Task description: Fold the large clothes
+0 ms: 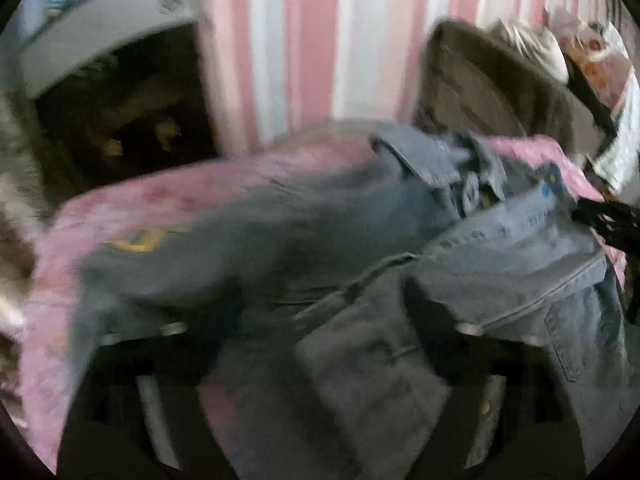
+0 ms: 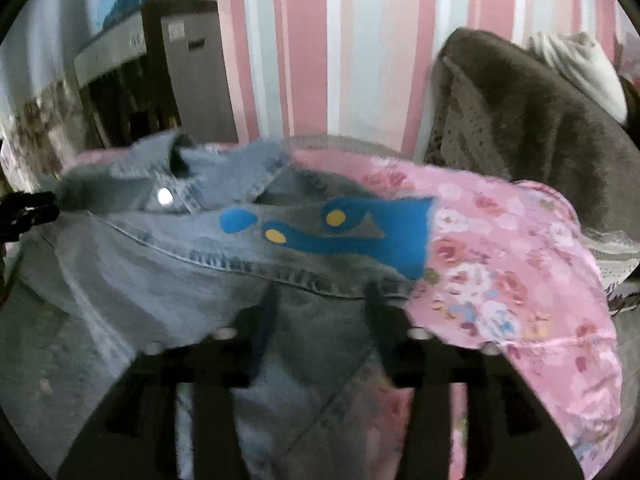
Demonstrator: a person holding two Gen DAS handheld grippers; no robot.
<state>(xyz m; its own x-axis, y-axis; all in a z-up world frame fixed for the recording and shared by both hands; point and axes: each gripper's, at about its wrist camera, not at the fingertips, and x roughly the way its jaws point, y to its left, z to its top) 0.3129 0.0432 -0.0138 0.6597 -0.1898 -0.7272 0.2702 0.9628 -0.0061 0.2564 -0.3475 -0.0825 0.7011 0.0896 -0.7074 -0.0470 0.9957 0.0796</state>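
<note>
Lying on floral sheet (image 2: 500, 272): denim jacket (image 2: 168, 264); grey blanket (image 2: 540, 132) behind.

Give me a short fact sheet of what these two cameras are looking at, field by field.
garment: denim jacket, spread out, collar toward the wall
decoration: blue patch with yellow dots by the collar
surface: pink floral bedcover
wall: pink and white stripes
behind the bed: brown blanket heaped up
left gripper: jaws wide apart over denim folds
right gripper: jaws apart, fingertips at a jacket seam
picture quality: blurred; grip on cloth unclear
</note>
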